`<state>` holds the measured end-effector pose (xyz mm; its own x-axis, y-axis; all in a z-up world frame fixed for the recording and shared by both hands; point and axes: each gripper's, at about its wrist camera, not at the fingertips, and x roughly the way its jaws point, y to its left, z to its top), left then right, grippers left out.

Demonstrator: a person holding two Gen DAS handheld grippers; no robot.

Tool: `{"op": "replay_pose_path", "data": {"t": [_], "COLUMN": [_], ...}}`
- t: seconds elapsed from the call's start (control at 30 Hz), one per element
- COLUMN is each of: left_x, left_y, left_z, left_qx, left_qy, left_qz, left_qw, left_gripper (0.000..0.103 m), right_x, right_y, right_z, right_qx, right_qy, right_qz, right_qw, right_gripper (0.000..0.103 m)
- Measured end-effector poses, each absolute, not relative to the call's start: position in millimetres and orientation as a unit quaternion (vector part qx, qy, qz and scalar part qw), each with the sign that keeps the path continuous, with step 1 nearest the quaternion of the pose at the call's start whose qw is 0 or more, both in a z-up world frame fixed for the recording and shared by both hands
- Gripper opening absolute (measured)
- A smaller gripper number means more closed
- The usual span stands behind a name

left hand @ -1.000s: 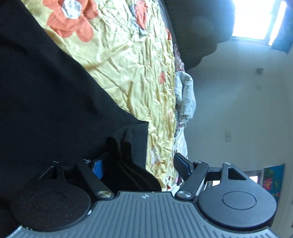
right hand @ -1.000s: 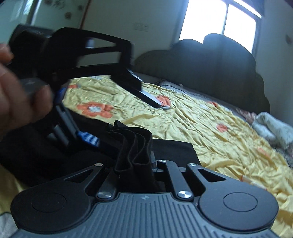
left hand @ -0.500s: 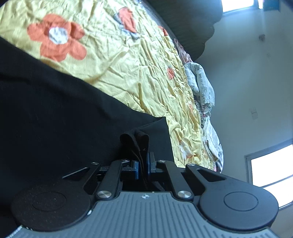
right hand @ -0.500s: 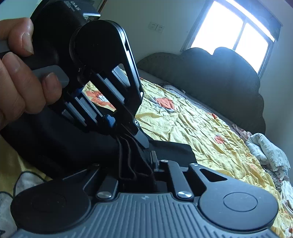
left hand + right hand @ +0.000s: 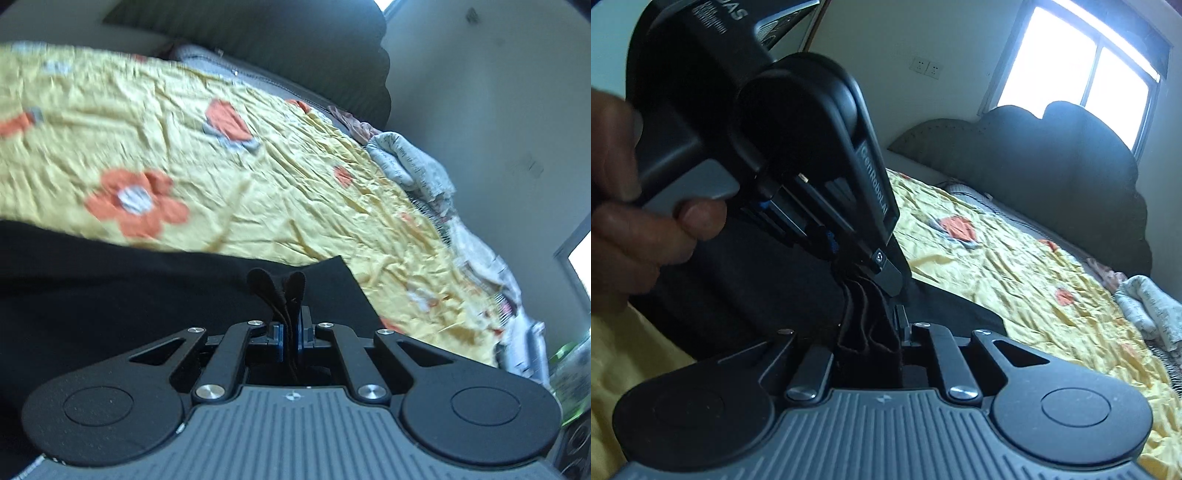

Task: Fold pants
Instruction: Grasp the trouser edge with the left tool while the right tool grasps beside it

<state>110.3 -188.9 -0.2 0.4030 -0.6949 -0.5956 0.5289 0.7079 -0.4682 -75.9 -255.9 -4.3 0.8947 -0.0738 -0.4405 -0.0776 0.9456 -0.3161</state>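
Two claws now clenched on black pants (image 5: 110, 295) lying on bed (image 5: 258, 192): left claw (image 5: 290, 332), gaping a second ago, has pinched bunched edge; right claw (image 5: 882, 332) grips alongside. Fold lift ready.

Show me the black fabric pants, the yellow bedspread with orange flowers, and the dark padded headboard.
black fabric pants (image 5: 110, 295): left wrist view, flat spread cloth.
yellow bedspread with orange flowers (image 5: 277, 192): left wrist view, bare wrinkled middle.
dark padded headboard (image 5: 1052, 155): right wrist view, scalloped upper part.
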Motion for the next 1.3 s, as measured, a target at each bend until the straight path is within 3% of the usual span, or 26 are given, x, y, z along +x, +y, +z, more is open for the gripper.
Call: {"op": "replay_pose_path", "data": {"t": [0.57, 1.3], "left_x": [124.5, 135.6], "left_y": [-120.3, -94.1], "left_z": [3.0, -17.7], "left_qx": [-0.013, -0.014], "left_qy": [0.362, 0.372], "left_qz": [-0.303, -0.272], "left_qw": [0.882, 0.887], "left_gripper": [0.006, 0.006], "right_x": [-45.5, 4.9], "right_y": [-193.7, -199.8], "right_z": [-8.7, -19.8], "right_qx": [-0.133, -0.161], "right_qy": [0.234, 0.256], "right_qz": [0.093, 0.118], "right_qw": [0.959, 0.946], "right_gripper": [0.01, 0.01]}}
